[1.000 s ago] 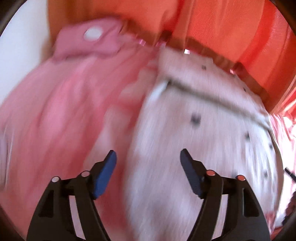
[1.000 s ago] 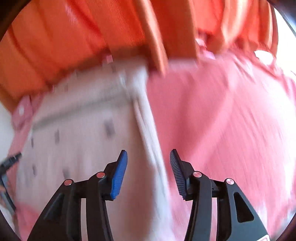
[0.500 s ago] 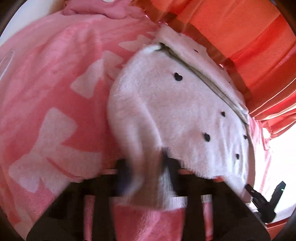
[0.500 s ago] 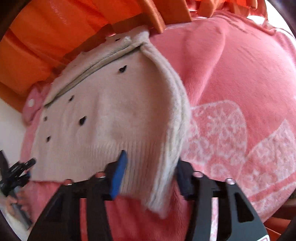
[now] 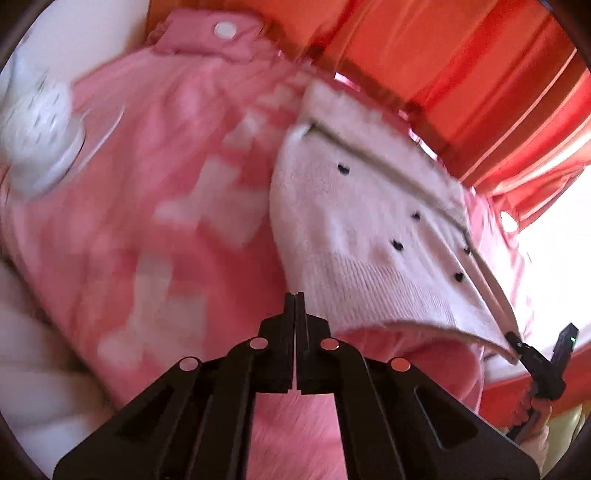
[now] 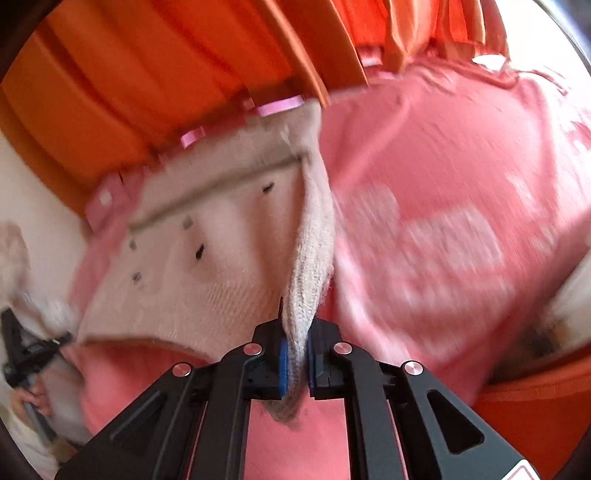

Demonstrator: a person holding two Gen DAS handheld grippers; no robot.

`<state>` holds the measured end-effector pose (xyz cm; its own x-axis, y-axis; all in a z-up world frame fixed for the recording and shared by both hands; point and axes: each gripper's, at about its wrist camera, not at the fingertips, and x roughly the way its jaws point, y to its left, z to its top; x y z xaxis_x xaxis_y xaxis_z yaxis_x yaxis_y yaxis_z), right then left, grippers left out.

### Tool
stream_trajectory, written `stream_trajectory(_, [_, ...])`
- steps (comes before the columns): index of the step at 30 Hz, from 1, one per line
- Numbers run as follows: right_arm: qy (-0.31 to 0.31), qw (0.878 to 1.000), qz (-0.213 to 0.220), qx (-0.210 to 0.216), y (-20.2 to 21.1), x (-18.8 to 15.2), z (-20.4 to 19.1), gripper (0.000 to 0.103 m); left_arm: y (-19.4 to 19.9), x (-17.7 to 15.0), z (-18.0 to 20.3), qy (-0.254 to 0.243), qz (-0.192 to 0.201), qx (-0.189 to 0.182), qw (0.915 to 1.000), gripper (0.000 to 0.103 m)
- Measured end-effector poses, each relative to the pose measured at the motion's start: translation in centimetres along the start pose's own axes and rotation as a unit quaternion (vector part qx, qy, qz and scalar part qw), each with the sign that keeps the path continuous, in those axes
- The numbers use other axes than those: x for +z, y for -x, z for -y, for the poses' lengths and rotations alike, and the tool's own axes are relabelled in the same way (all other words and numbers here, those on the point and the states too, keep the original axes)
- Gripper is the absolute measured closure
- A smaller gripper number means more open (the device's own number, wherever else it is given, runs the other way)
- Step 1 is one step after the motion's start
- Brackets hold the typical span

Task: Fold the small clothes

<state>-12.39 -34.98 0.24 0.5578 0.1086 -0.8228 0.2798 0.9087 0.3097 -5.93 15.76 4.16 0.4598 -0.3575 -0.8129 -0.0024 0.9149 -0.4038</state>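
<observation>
A small cream knitted sweater (image 5: 369, 229) with black heart dots lies on a pink blanket (image 5: 155, 206). My left gripper (image 5: 295, 302) is shut at its near left hem corner, the hem lifted off the blanket; the pinched cloth itself is hidden. In the right wrist view the sweater (image 6: 221, 258) hangs from my right gripper (image 6: 295, 332), which is shut on its thick near right hem corner. Each gripper shows in the other's view: the right one (image 5: 535, 362), the left one (image 6: 33, 350).
An orange curtain (image 5: 461, 74) hangs behind the blanket (image 6: 443, 221). A pink garment with a white snap (image 5: 221, 33) lies at the far left. A white spotted thing (image 5: 37, 133) sits at the left edge. The orange edge (image 6: 535, 398) shows at lower right.
Both grippers closed from open onto the sweater's near hem corners and have lifted the hem off the blanket.
</observation>
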Motion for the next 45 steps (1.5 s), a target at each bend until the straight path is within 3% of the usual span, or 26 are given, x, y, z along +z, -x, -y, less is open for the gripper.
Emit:
stream_trajectory(3, [-0.047, 0.998, -0.031, 0.006, -2.6, -1.4, 1.4, 0.093, -1.0, -1.1, -1.2, 0.046, 0.0, -0.023, 0.9987, 0.102])
stream_trajectory(4, [-0.053, 0.998, -0.029, 0.006, -2.8, -1.6, 1.3, 0.086, -1.3, -0.9, -1.5, 0.056, 0.004, -0.027, 0.9981, 0.1])
stream_trajectory(5, [-0.054, 0.998, -0.027, 0.006, -2.8, -1.6, 1.0, 0.086, -1.5, -0.7, -1.5, 0.061, 0.009, -0.026, 0.9977, 0.087])
stream_trajectory(6, [-0.055, 0.998, -0.025, 0.014, -2.9, -1.3, 0.7, 0.083, -1.9, -0.2, -1.3, 0.065, 0.019, -0.027, 0.9973, 0.059])
stream_trajectory(7, [-0.056, 0.998, -0.024, 0.02, -2.9, -1.2, 0.6, 0.075, -2.2, 0.1, -1.2, 0.069, 0.027, -0.028, 0.9969, 0.045])
stream_trajectory(9, [-0.055, 0.998, -0.018, 0.023, -3.2, -0.8, 0.1, 0.059, -3.4, 0.9, -0.9, 0.08, 0.034, -0.027, 0.9959, 0.037])
stream_trajectory(12, [-0.064, 0.997, -0.029, 0.029, -4.2, -0.3, -0.5, 0.056, -6.2, 1.8, 0.0, 0.082, 0.003, -0.041, 0.9958, 0.029])
stream_trajectory(14, [-0.08, 0.995, -0.038, 0.04, -5.1, -0.3, -0.4, 0.053, -8.2, 2.0, 0.0, 0.089, -0.019, -0.035, 0.9953, 0.031])
stream_trajectory(16, [-0.089, 0.994, -0.038, 0.04, -5.4, -0.3, -0.2, 0.057, -9.5, 2.2, -0.2, 0.111, -0.036, -0.045, 0.9922, 0.052])
stream_trajectory(17, [-0.092, 0.994, -0.035, 0.044, -5.3, -0.1, -0.2, 0.064, -9.6, 2.3, -0.3, 0.117, -0.042, -0.053, 0.9908, 0.077])
stream_trajectory(18, [-0.093, 0.994, -0.029, 0.047, -5.0, 0.1, -0.3, 0.087, -9.5, 2.5, -0.3, 0.12, -0.05, -0.075, 0.9886, 0.089])
stream_trajectory(19, [-0.092, 0.995, -0.018, 0.046, -4.3, 0.5, -0.4, 0.093, -9.0, 2.6, -0.2, 0.123, -0.049, -0.089, 0.9872, 0.091])
stream_trajectory(24, [-0.049, 0.997, 0.055, 0.027, 1.5, 1.3, -1.5, 0.096, -1.9, 2.6, 1.6, 0.072, 0.009, -0.101, 0.9922, 0.097])
stream_trajectory(27, [-0.016, 0.998, 0.066, 0.0, 4.5, 0.3, -1.9, 0.097, 2.0, 0.5, 1.8, 0.047, 0.015, -0.099, 0.9939, 0.097])
stream_trajectory(31, [0.021, 0.999, 0.015, -0.043, 6.4, -3.8, -1.1, 0.097, 4.6, -4.7, 0.4, 0.051, -0.012, -0.076, 0.9957, 0.097])
stream_trajectory(35, [0.071, 0.991, -0.091, -0.066, 6.8, -10.1, -0.8, 0.097, 5.6, -11.5, -1.9, 0.109, -0.058, -0.052, 0.9909, 0.097])
stream_trajectory(37, [0.106, 0.986, -0.107, -0.073, 7.4, -11.0, -1.7, 0.097, 6.2, -12.3, -1.5, 0.11, -0.052, -0.041, 0.9918, 0.097])
stream_trajectory(39, [0.108, 0.99, -0.074, -0.051, 8.8, -8.7, -2.6, 0.097, 7.1, -10.5, -0.2, 0.092, -0.027, -0.047, 0.9943, 0.097])
stream_trajectory(41, [0.076, 0.997, 0.005, -0.012, 10.4, -3.2, -3.4, 0.096, 7.8, -7.0, 1.4, 0.064, 0.01, -0.071, 0.9954, 0.097])
stream_trajectory(43, [0.062, 0.994, 0.086, 0.021, 11.1, 2.3, -3.9, 0.096, 7.9, -1.8, 3.6, 0.02, 0.063, -0.093, 0.9934, 0.096])
stream_trajectory(45, [0.058, 0.988, 0.141, 0.036, 10.1, 7.2, -4.6, 0.096, 6.9, 3.7, 5.8, -0.017, 0.12, -0.087, 0.9888, 0.096])
